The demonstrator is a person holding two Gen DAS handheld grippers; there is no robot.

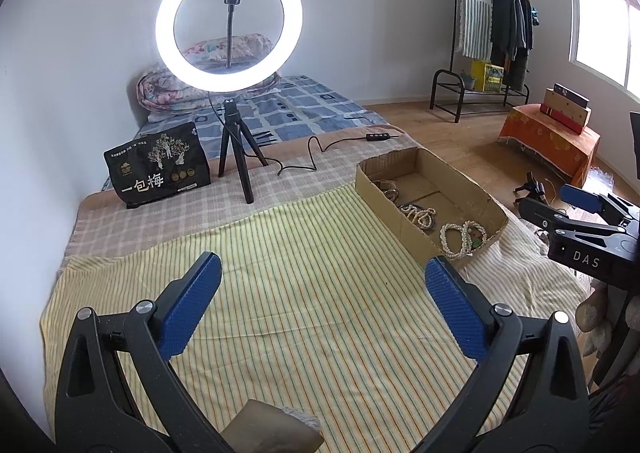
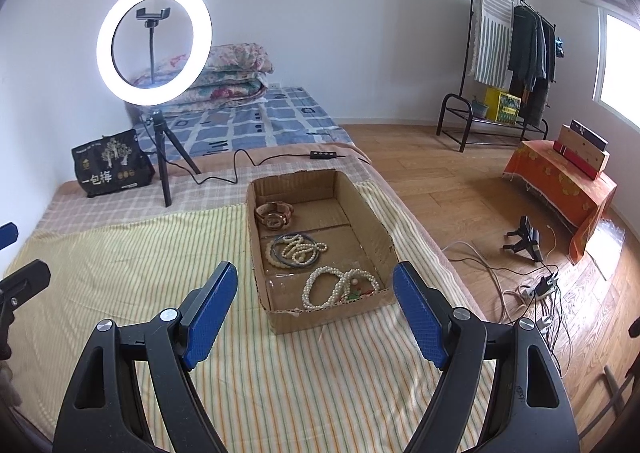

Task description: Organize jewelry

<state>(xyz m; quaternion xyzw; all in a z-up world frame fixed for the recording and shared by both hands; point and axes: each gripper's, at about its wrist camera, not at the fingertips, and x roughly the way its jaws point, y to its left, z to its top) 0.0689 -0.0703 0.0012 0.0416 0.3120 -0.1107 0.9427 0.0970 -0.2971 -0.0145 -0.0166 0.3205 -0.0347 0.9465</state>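
Right wrist view: both the right hand-held gripper (image 2: 316,303) and left hand-held gripper (image 1: 322,293) gape empty, cardboard box (image 2: 294,319) rim just ahead

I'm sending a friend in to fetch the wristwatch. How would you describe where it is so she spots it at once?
On the striped cloth sits an open cardboard box. The watch lies at its far end, nearest the ring light. It is the only brown strap with a round dial; the other pieces are pale bead strings.
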